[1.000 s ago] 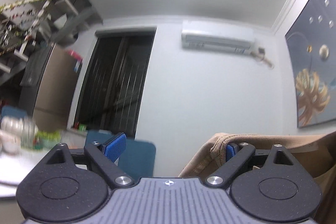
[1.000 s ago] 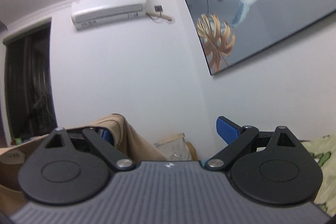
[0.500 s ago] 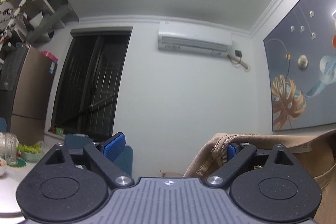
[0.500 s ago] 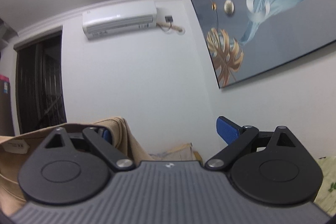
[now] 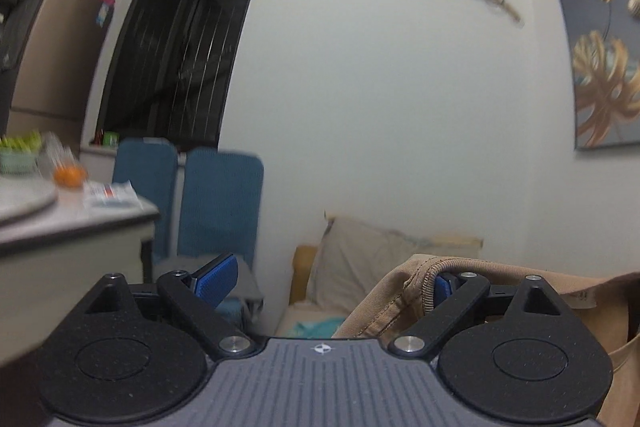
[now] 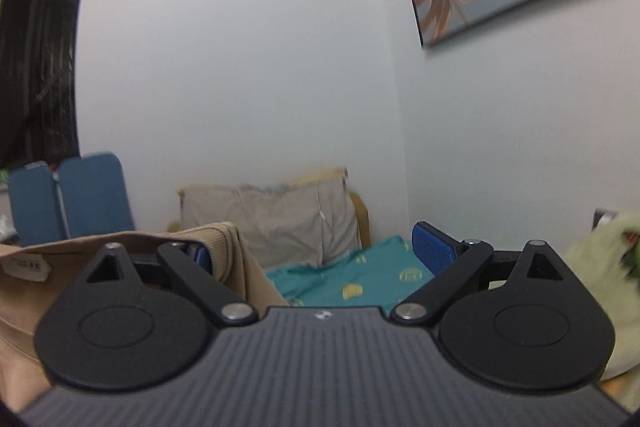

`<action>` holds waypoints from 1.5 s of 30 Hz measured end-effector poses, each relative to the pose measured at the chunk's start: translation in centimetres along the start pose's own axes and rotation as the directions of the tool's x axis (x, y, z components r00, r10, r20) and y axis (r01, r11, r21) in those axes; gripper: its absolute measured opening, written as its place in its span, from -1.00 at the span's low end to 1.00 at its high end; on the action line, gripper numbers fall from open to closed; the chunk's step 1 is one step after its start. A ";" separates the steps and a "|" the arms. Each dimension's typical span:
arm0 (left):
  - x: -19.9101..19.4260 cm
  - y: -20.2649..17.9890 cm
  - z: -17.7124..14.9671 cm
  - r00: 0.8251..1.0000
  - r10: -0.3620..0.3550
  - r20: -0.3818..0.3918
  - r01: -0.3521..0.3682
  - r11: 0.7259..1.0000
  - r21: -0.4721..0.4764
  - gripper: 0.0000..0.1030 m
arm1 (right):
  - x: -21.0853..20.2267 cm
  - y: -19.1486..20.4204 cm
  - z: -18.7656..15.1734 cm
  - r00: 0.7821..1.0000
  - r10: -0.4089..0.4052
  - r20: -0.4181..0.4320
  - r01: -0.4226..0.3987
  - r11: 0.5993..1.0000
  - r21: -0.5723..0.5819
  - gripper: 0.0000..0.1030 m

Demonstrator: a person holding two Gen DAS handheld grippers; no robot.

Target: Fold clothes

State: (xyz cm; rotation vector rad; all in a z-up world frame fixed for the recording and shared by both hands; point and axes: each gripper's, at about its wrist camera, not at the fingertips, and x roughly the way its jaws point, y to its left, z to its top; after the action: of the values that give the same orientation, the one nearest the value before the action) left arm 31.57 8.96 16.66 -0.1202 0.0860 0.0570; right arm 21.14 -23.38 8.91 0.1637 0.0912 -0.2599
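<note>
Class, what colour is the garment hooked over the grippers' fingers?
Tan garment, clearest in the right wrist view.

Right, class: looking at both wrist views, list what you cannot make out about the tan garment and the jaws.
- Tan garment, left wrist view: its lower part is cut off by the frame edge and hidden behind the left gripper.
- Right wrist view: the right gripper body hides the garment's hang.
- Label: print too small and blurred.
- Neither view shows how the cloth hooks on one finger.
</note>
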 end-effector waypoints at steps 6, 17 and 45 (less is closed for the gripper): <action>15.4 -0.6 -13.8 0.982 0.055 -0.183 -0.044 0.997 0.064 0.83 | 14.0 0.8 -12.1 0.986 -0.056 -0.156 0.050 0.998 -0.046 0.87; 32.7 -1.7 -30.6 0.682 0.152 -0.715 0.053 0.965 0.256 0.72 | 28.1 3.9 -27.0 0.780 0.007 -0.626 -0.185 0.958 -0.220 0.86; -10.7 4.1 -20.5 0.936 -0.094 -0.340 0.091 0.996 -0.025 0.91 | -13.3 -0.2 -12.3 0.933 0.358 -0.030 -0.360 0.929 -0.089 0.87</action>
State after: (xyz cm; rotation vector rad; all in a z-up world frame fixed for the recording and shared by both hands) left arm 19.02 9.96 -3.14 -0.1418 0.4269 -0.0590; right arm 7.49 -18.17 -1.77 0.0861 0.0847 0.1122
